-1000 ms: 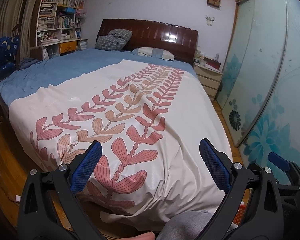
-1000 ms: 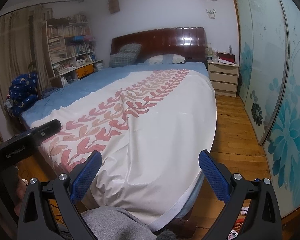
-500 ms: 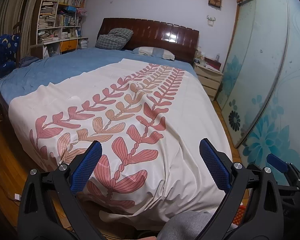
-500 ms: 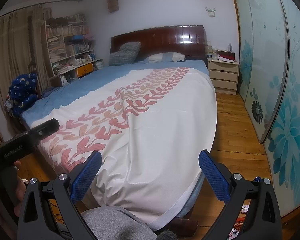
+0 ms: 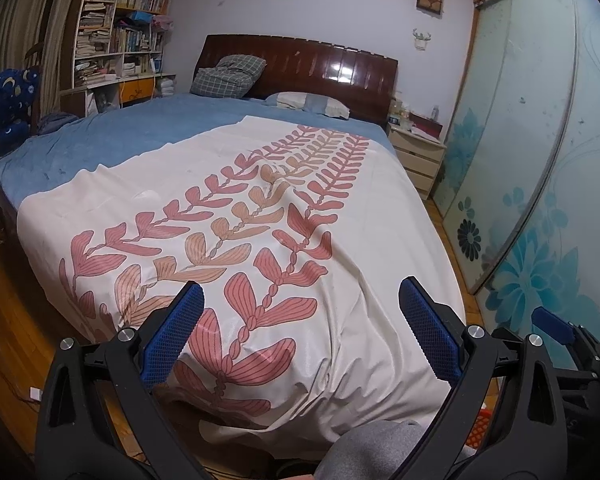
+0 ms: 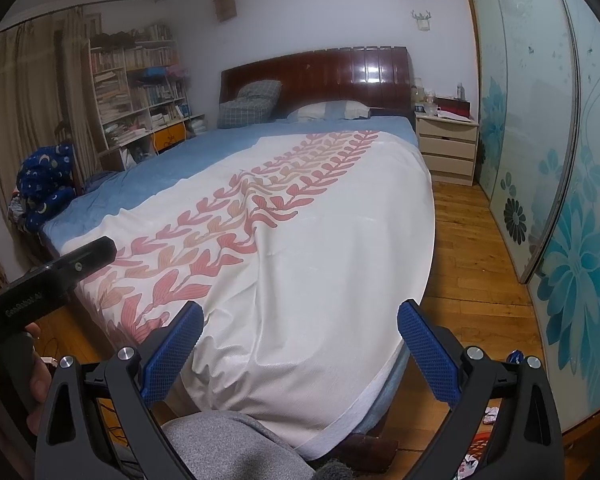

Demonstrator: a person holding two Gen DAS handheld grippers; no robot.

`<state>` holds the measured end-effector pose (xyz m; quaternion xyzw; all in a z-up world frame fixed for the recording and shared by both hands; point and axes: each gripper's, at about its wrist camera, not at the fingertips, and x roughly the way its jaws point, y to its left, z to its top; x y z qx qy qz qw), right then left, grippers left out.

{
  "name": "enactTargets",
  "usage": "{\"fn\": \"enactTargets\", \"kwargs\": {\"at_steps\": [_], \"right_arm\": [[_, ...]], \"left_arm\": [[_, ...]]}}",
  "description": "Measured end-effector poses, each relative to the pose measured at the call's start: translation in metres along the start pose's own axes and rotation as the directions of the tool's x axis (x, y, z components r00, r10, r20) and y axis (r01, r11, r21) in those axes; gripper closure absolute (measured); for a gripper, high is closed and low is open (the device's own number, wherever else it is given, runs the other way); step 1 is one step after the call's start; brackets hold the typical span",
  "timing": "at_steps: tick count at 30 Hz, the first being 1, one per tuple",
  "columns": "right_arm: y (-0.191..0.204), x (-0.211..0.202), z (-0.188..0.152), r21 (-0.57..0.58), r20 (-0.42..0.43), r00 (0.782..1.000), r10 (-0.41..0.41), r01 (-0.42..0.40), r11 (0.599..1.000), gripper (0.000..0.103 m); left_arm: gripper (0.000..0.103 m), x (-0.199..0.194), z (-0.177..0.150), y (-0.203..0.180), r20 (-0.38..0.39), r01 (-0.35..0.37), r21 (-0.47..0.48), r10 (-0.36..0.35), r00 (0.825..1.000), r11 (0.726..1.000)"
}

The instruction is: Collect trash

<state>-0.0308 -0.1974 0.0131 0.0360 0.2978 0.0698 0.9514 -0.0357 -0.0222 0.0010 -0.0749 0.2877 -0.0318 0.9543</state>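
The bed [image 6: 284, 216] fills the room's middle. A quilt [image 5: 260, 240] lies on it; two pillows [image 6: 328, 110] rest against its headboard [image 6: 320, 76]. A bookshelf [image 6: 136, 92] stands left of the bed, a nightstand [image 6: 446, 148] right, sliding doors [image 6: 540, 128] beyond.

Both views are dim and cool-toned, lit from indoor light overhead. Bright glare patches sit on the glossy headboard [image 5: 300, 64], and a soft sheen lies on the quilt [image 5: 260, 240]. Fisheye distortion bends the sliding doors [image 6: 540, 140] and the bookshelf [image 6: 136, 92] into curves, with black vignetting in the corners. Focus is fairly sharp at the centre, softer and noisier towards the edges
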Motion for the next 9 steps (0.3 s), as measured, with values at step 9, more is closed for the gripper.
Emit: {"fn": "enactTargets", "kwargs": {"at_steps": [9], "right_arm": [[-0.0007, 0.0010, -0.0018, -0.003, -0.005, 1.000, 0.000, 0.000, 1.000, 0.007]], "left_arm": [[0.006, -0.0006, 0.0001, 0.0028, -0.002, -0.014, -0.006, 0.014, 1.000, 1.000]]}}
